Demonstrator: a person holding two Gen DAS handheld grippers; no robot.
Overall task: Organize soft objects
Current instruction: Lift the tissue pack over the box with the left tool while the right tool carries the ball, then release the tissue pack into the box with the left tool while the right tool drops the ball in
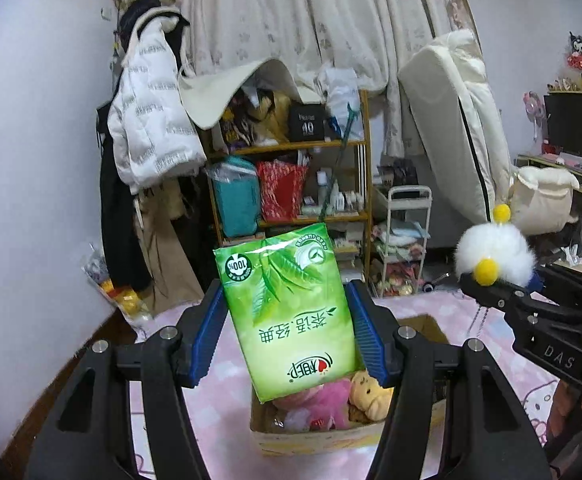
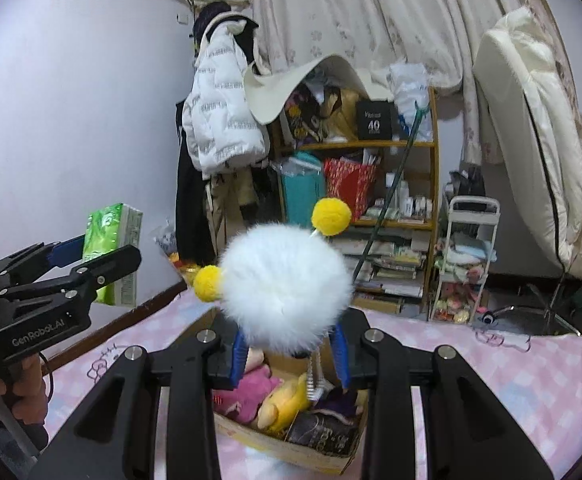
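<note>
Above the cardboard box [image 1: 315, 438]: left gripper [image 1: 287, 320] pinching green tissue pack [image 1: 287, 312], printed "100%"; right gripper [image 2: 291, 344], body marked "DAS", apparently clamping white pompom toy [image 2: 287, 284].

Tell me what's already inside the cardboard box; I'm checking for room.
In the cardboard box: a pink plush, a yellow plush and dark purple items. Anything beneath them is hidden.
</note>
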